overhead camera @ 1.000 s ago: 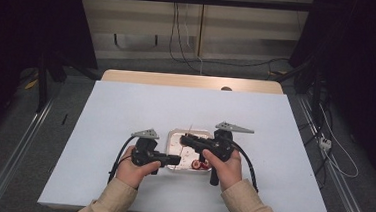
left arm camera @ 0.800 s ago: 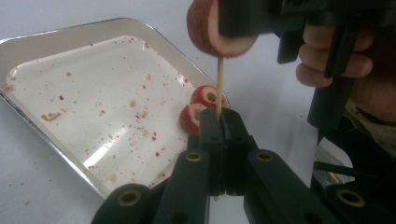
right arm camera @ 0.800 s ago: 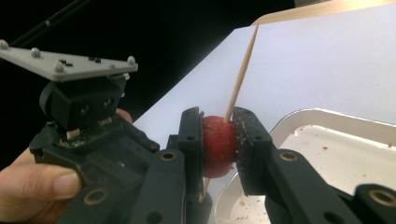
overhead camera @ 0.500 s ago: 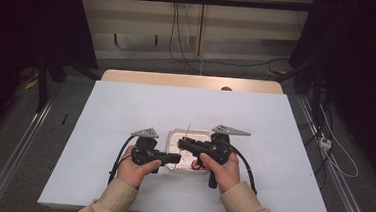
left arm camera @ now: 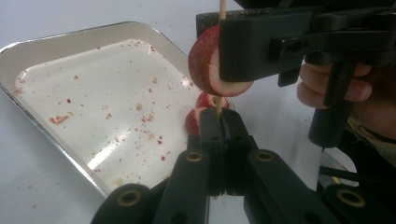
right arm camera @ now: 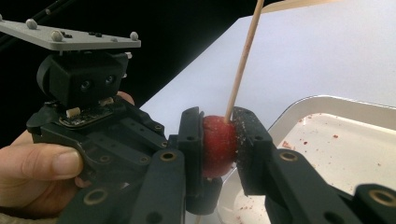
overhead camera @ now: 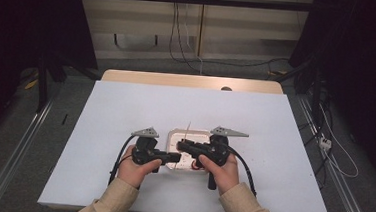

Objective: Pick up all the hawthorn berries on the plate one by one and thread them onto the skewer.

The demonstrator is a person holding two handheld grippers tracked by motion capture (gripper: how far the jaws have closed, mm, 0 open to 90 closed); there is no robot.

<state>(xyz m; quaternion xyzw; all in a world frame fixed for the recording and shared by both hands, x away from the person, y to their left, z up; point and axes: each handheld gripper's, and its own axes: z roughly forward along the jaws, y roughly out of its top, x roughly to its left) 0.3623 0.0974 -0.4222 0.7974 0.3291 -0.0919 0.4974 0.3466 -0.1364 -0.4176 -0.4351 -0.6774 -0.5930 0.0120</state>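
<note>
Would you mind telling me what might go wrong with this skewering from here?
The left claw pinches only the thin skewer, so it could slip, bend or snap under push. The right claw squeezes the soft red fruit piece, which might crush or split. Held above the tray edge, a dropped piece could land on the table.

From above, the red fruit piece [right arm camera: 218, 145] was hidden under the two grippers, the skewer [overhead camera: 188, 129] was a faint line, and the tray [left arm camera: 56, 44] was cut off in both gripper views.
</note>
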